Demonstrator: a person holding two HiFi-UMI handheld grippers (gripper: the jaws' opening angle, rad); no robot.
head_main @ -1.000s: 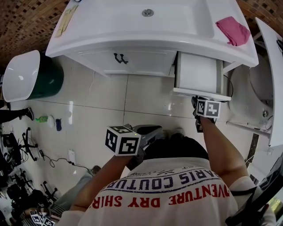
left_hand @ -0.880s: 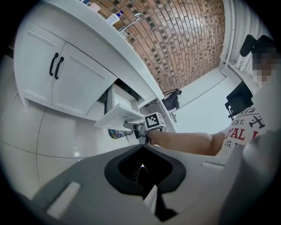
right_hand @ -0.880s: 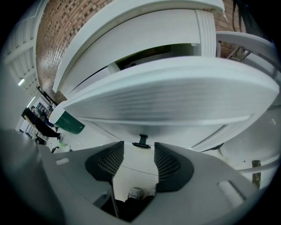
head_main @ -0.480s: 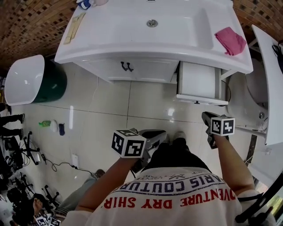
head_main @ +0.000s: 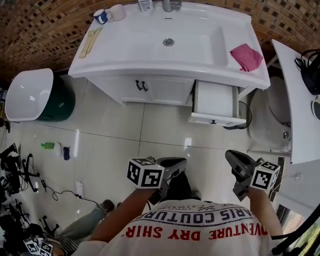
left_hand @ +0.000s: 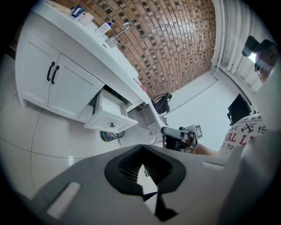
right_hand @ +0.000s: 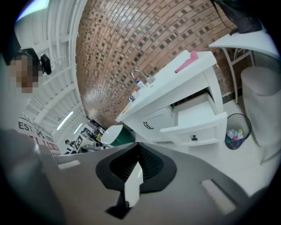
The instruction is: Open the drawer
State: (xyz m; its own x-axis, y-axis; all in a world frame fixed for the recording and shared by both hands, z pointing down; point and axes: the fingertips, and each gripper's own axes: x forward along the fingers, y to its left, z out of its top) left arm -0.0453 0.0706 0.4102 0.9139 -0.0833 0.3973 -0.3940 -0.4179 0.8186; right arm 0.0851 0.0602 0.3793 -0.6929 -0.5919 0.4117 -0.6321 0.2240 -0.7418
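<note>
The white drawer [head_main: 215, 101] under the vanity's right side stands pulled out, its small dark knob [head_main: 212, 121] facing me; nothing shows inside it. It also shows in the left gripper view [left_hand: 109, 117] and the right gripper view [right_hand: 197, 125]. My right gripper [head_main: 234, 161] hovers well back from the drawer front, apart from it, jaws shut on nothing. The left gripper [head_main: 175, 164] hangs over the floor tiles in front of the cupboard doors, also shut and empty. The left gripper view catches the right gripper [left_hand: 178, 133] in mid-air.
A white vanity top with a sink [head_main: 168, 42] carries a pink cloth [head_main: 246, 56] and cups [head_main: 107, 14]. A green bin with a white lid [head_main: 31, 95] stands at the left, a toilet [head_main: 270, 117] at the right, and a small wastebasket [right_hand: 235, 132] beside the drawer.
The right gripper has come away from the drawer front, pulled back towards me and risen, its jaws closing. The left gripper rose a little. The drawer stays out.
</note>
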